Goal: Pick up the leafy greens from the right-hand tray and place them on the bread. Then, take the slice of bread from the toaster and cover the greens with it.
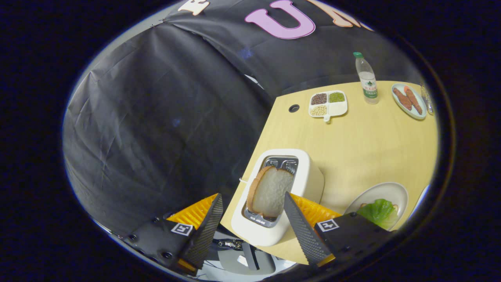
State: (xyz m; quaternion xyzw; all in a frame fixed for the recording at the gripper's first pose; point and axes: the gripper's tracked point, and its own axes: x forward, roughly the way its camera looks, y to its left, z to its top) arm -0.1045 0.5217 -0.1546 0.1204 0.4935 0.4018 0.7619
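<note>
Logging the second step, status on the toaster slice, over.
Gripper open, fingers straddling the bread slice, not touching. Slice upright in the toaster. Leafy greens already on the plate. Nothing in the way.

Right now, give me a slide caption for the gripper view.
Open gripper straddles the bread slice in the white toaster; greens already plated.

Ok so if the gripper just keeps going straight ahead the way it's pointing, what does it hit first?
Most likely the slice of bread standing in the toaster. The open gripper has it just ahead between its fingers, though depth is hard to judge.
</note>
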